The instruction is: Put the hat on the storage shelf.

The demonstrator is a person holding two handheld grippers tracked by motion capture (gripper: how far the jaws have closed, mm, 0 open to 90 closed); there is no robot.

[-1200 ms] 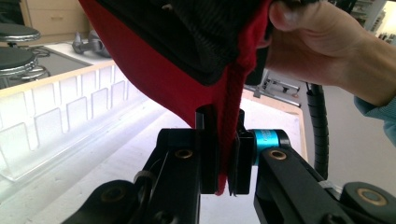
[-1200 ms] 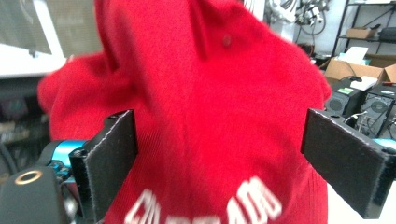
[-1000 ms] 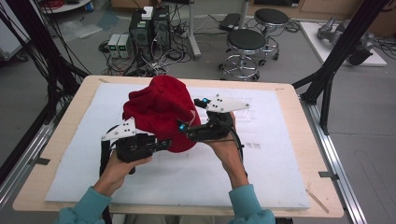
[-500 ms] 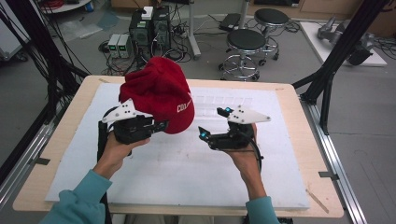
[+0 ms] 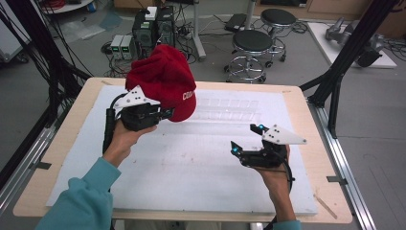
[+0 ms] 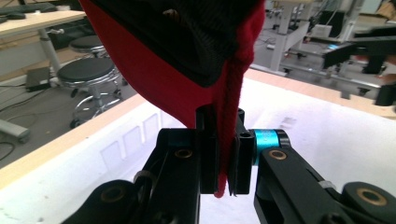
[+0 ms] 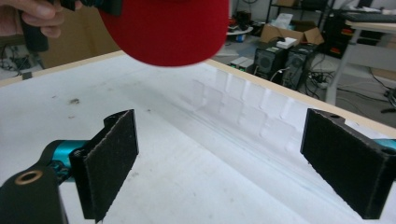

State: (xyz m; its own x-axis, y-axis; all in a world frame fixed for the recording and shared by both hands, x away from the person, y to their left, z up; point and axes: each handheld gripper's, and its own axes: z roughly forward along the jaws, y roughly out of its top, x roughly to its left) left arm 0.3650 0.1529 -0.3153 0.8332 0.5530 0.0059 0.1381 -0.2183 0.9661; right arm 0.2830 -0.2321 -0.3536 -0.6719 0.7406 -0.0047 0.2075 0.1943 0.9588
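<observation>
Left gripper (image 6: 223, 161), jaws pinched together on the edge of the red cap (image 5: 165, 81), which rises above them with its crown cut off in the left gripper view. Right gripper (image 7: 219, 161), jaws spread wide with nothing between them; the cap hangs beyond and above them, its white lettering only partly legible.

White mat (image 5: 182, 167) spread over wooden table (image 5: 306, 103). Beyond, two black stools (image 5: 251, 45) on grey floor, computer towers (image 5: 153, 26) amid cables.

I'm seeing bare white mat (image 5: 191, 167) lying open all around my right gripper (image 5: 246, 139); left of and beyond it, the lifted red cap (image 5: 165, 79) is hanging in the way.
</observation>
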